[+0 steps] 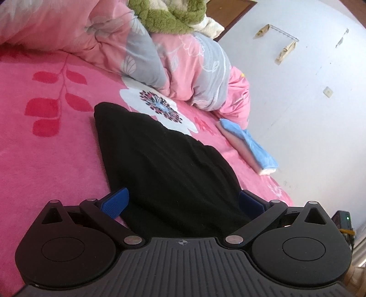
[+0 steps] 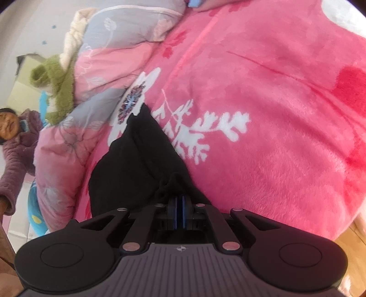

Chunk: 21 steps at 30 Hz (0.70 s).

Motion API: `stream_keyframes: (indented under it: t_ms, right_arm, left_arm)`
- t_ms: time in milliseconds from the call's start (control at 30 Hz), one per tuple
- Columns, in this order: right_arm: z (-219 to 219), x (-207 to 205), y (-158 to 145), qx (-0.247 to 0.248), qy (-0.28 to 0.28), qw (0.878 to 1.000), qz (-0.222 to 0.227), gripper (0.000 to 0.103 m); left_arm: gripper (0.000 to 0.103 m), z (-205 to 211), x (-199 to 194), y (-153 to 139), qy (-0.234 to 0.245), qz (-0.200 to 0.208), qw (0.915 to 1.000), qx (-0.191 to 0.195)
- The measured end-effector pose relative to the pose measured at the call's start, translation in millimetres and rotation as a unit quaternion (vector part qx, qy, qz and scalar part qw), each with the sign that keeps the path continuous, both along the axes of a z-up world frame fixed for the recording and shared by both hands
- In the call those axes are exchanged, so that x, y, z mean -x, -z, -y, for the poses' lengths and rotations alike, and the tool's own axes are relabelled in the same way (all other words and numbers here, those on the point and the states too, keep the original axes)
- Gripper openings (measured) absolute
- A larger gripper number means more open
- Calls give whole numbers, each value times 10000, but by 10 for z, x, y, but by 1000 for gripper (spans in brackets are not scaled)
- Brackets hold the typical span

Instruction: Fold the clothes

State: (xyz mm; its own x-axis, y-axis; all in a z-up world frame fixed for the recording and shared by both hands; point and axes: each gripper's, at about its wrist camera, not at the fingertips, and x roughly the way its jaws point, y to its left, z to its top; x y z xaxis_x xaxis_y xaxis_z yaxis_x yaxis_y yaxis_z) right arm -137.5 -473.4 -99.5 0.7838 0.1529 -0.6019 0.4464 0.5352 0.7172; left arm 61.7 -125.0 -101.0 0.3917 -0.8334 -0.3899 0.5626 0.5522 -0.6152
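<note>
The black, soft knit garment (image 1: 160, 160) lies on the bright pink fleece blanket with red leaves and white flowers (image 1: 45, 148), which covers the bed. In the left wrist view it looks like a long wedge: narrow at the far end near the white flower print, wider towards the camera. It is not flat; there are soft ridges along its length, so I think it is partly bunched or already doubled, but which one I cannot tell.

The left gripper (image 1: 183, 201) is spread wide, w/ its blue pads on both sides of the near end of the cloth. Nothing is pinched between them. Probably it stands like this to straddle the fabric, ready to take an edge or just after letting one go; both fit the scene.

The right gripper (image 2: 179, 203) has its pads pressed together, and a small bunch of the black cloth sits right at the tips. It seems to grip that bunch, approx. at a corner or hem, maybe to keep the cloth taut or to carry the edge over.

A pink-and-grey floral quilt (image 1: 160, 57) is heaped at the far side, w/ a green fluffy piece (image 1: 171, 18) on top. A small blue-and-pink folded cloth (image 1: 247, 146) lies near the bed edge, well apart from the black one. A person in a purple padded jacket (image 2: 16, 141) is beside the bed.
</note>
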Motion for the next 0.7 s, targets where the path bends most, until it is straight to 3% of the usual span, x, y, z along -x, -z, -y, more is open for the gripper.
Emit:
stream_keyframes:
  t_ms: [200, 333, 400, 633, 700]
  right_arm:
    - [-51, 149, 77, 253, -35, 9978, 613, 2]
    - [-22, 134, 84, 149, -34, 9975, 685, 3]
    - [-2, 129, 87, 45, -12, 9977, 671, 3]
    - [160, 118, 255, -729, 31, 9947, 730, 4]
    - [185, 120, 264, -881, 33, 9933, 748, 5]
  left_arm:
    - [103, -30, 141, -181, -324, 381, 9986, -179]
    - [103, -90, 226, -343, -692, 439, 9954, -487]
    - [103, -167, 277, -405, -927, 289, 9930, -677]
    - [102, -289, 646, -574, -1168, 567, 9804, -1482]
    - [102, -267, 778, -623, -1023, 780, 9777, -1659]
